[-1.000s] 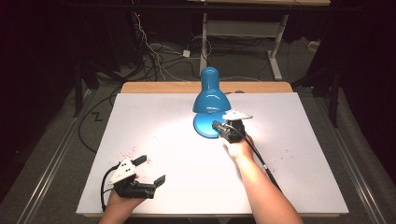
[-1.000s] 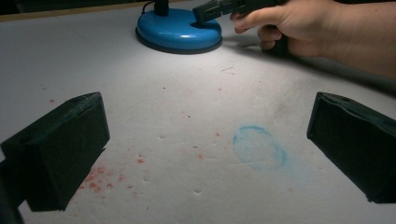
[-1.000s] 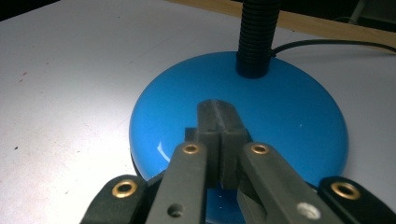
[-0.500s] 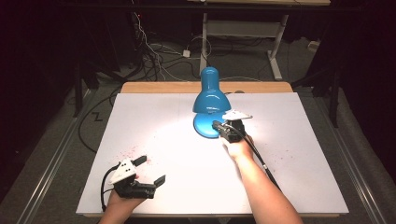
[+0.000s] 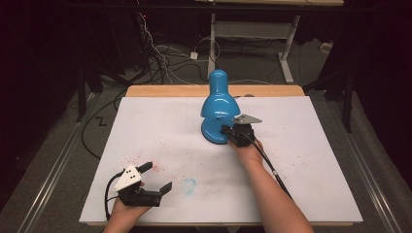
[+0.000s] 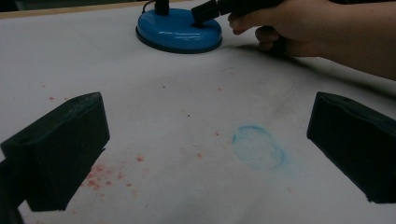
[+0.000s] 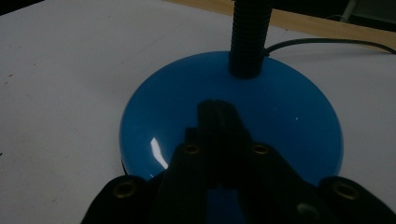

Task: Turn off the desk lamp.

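While R tool (image 5: 227,130) presses base, lamp (image 5: 217,104) upright, shade down.

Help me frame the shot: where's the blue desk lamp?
In the high view the blue desk lamp stands toward the table's far edge, near the middle, the right gripper at its base.

left gripper (image 5: 155,177): black body, blocky jaws, grey three-cornered plate | right gripper (image 5: 225,130): black, brass-coloured screws, trailing black cable | forearms unsleeved

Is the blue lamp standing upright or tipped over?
Upright: the blue lamp's round base lies flat on the white table, its black neck rising straight.
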